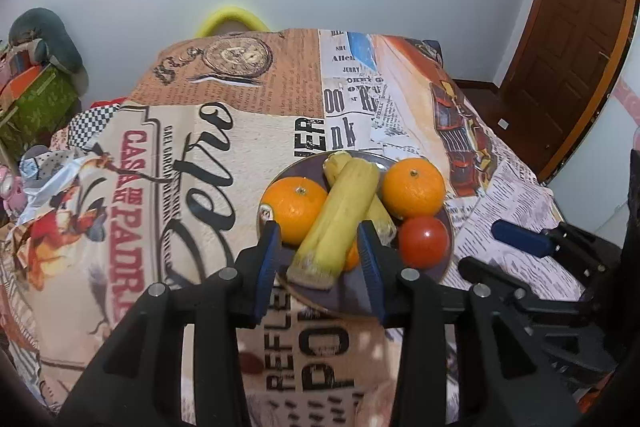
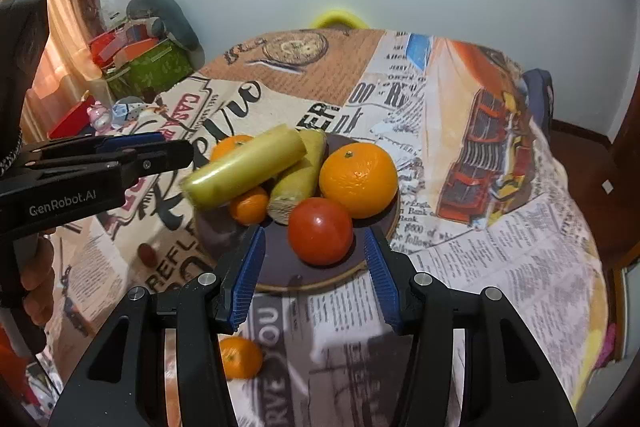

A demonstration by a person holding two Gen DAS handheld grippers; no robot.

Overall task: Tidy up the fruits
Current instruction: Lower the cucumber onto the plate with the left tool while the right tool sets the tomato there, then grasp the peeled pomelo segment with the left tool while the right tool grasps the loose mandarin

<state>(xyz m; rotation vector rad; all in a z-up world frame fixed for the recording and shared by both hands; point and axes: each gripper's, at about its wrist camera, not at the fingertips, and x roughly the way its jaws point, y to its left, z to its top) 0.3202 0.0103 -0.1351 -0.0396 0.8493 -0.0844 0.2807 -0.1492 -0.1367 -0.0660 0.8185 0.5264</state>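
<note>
A dark plate [image 1: 352, 301] [image 2: 280, 267] on the printed tablecloth holds two large oranges [image 1: 413, 188] [image 1: 294, 209], a red tomato [image 1: 423, 242] [image 2: 320, 230], a small mandarin [image 2: 249, 205] and two bananas. My left gripper [image 1: 320, 239] is open, its blue pads on either side of the upper banana [image 1: 340, 219] [image 2: 248, 167], which lies across the pile. My right gripper [image 2: 314, 245] is open, just in front of the tomato at the plate's near edge. The lower banana [image 2: 296, 179] lies under the upper one. A loose mandarin [image 2: 239, 357] lies on the cloth below my right gripper.
The table's right edge drops off near a wooden door [image 1: 572, 47]. Boxes and soft toys [image 2: 144, 51] are piled beyond the table's left side. A yellow chair back [image 1: 232, 21] stands at the far edge. My right gripper also shows in the left wrist view [image 1: 520, 238].
</note>
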